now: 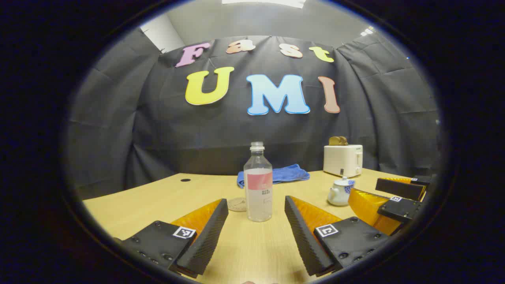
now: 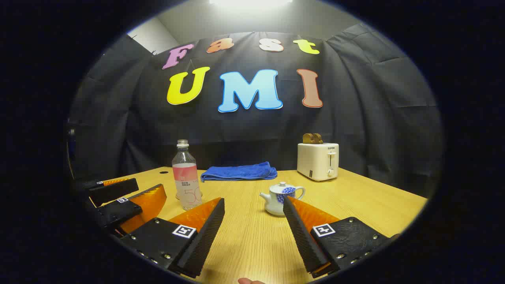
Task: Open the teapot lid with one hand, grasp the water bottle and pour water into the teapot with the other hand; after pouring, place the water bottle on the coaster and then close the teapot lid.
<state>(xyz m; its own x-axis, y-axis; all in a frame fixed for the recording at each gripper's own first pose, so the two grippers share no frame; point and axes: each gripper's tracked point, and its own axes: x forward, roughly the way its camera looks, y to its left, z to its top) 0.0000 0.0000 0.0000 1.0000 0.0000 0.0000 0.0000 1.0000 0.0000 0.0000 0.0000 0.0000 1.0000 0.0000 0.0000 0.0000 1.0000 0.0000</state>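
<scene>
A clear uncapped water bottle (image 1: 258, 183) with a pink label stands upright on the wooden table, straight ahead of my left gripper (image 1: 256, 203), whose open fingers frame it from nearer the camera. Behind the bottle lies a round coaster (image 1: 237, 204). A small white teapot (image 1: 340, 191) with blue pattern sits to the right, lid on. In the right gripper view the teapot (image 2: 281, 198) stands just beyond my open right gripper (image 2: 253, 203), near its right finger, and the bottle (image 2: 186, 175) is to the left. The left gripper (image 2: 130, 197) shows at that view's left edge.
A folded blue towel (image 2: 238, 172) lies at the back of the table (image 2: 355, 205). A white toaster (image 2: 318, 160) with bread in it stands at the back right. A small dark hole (image 1: 185, 180) marks the tabletop at the far left.
</scene>
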